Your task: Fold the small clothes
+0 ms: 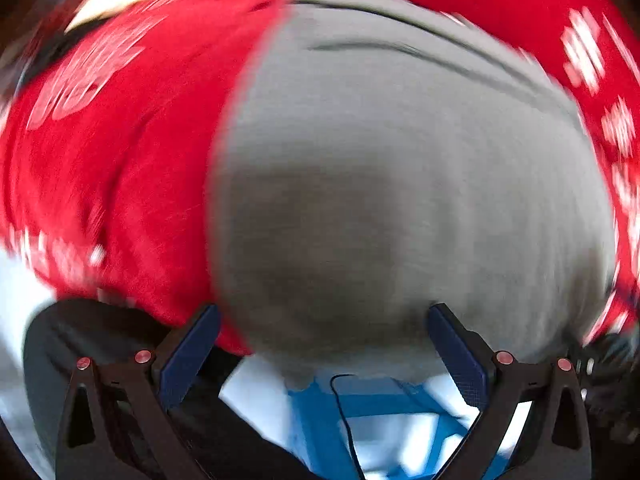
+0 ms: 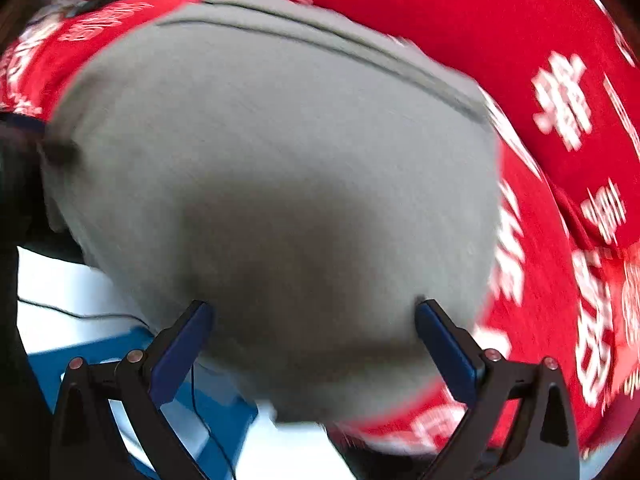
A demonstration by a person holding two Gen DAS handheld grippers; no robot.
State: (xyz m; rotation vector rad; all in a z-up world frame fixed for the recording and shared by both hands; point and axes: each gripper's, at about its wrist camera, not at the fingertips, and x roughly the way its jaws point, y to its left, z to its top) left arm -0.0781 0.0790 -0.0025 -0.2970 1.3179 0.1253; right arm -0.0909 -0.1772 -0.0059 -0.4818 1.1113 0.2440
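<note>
A grey garment (image 1: 380,152) lies flat on a red cloth with white print (image 1: 120,140), and fills the middle of both views; in the right wrist view the garment (image 2: 280,160) reaches the table's near edge. It has dark seam lines along its far edge. My left gripper (image 1: 324,316) is open and empty, its blue pads (image 1: 192,348) wide apart just above the garment's near edge. My right gripper (image 2: 314,312) is open and empty too, its pads (image 2: 444,344) spread over the near edge. Both views are motion-blurred.
The red cloth (image 2: 560,160) covers the table around the garment. Below the near edge I see a blue frame (image 1: 360,408) with a thin black cable (image 2: 200,400) on a pale floor. A dark shape (image 1: 80,332) sits at lower left.
</note>
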